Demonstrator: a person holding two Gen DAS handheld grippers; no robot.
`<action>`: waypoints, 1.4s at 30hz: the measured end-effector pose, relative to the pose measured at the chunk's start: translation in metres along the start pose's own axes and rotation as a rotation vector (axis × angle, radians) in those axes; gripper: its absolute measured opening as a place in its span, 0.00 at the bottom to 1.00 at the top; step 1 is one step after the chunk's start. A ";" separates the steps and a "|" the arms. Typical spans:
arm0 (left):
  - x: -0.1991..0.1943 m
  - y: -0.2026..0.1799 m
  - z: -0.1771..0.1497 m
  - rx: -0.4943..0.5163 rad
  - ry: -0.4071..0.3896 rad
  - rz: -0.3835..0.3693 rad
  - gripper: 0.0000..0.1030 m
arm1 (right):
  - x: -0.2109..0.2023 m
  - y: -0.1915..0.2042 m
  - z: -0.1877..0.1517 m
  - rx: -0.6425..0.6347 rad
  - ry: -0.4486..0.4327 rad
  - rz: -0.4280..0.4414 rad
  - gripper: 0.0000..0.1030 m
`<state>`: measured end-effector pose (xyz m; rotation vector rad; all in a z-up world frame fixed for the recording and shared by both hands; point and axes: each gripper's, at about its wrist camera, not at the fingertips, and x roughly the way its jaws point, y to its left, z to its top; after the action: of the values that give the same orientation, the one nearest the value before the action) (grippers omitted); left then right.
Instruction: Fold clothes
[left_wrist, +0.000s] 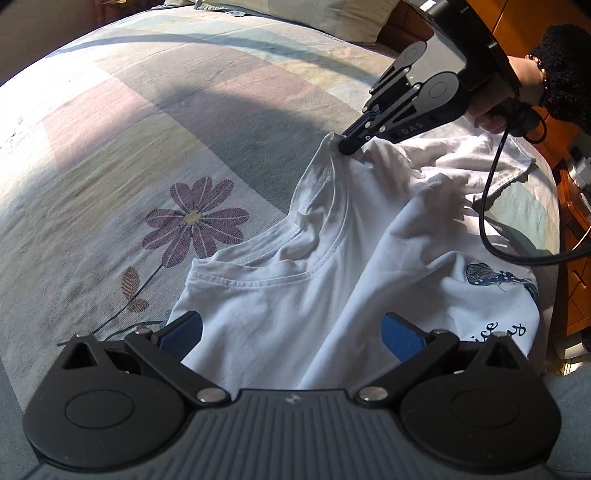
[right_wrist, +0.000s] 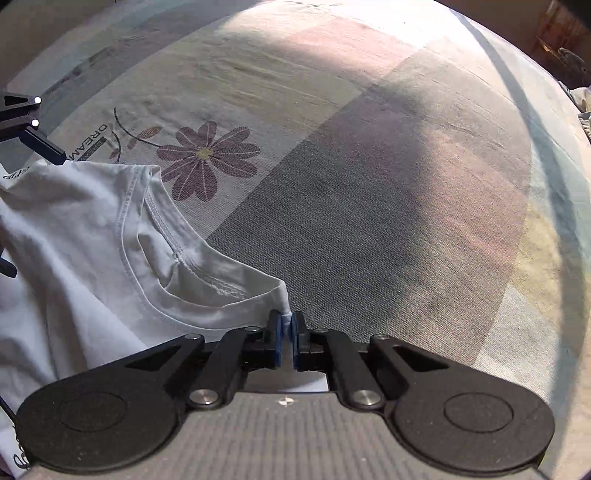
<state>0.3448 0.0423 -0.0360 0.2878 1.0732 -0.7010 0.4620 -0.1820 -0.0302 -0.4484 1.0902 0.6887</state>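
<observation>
A white T-shirt (left_wrist: 295, 295) with a blue butterfly print and script lettering lies crumpled on the bed, neckline facing up. My right gripper (left_wrist: 341, 144) is shut on the shirt's shoulder edge beside the collar, lifting it into a peak. The right wrist view shows the same pinch (right_wrist: 287, 318), with the shirt (right_wrist: 74, 221) trailing off to the left. My left gripper (left_wrist: 291, 334) is open, its blue pads (left_wrist: 181, 332) spread wide on either side of the shirt's near part. One of its fingers (right_wrist: 44, 147) shows at the left edge of the right wrist view.
The bed sheet (left_wrist: 147, 110) is pastel patchwork with a purple flower (left_wrist: 195, 218). A pillow (left_wrist: 295, 14) lies at the far end. Wooden furniture (left_wrist: 576, 221) stands along the right side. A black cable (left_wrist: 491, 206) hangs from the right gripper, held by a hand (left_wrist: 517, 85).
</observation>
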 end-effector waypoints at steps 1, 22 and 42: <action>0.000 0.001 0.001 -0.002 -0.002 0.005 0.99 | -0.004 -0.004 0.006 0.006 -0.037 -0.015 0.07; 0.015 0.047 0.017 0.000 0.060 -0.037 0.99 | 0.017 0.013 0.051 0.038 -0.122 0.263 0.37; -0.011 0.076 -0.033 -0.141 0.007 0.012 0.99 | 0.078 0.092 0.114 -0.221 -0.161 0.328 0.05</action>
<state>0.3678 0.1215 -0.0505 0.1754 1.1205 -0.6108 0.4947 -0.0212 -0.0551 -0.3975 0.9474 1.1232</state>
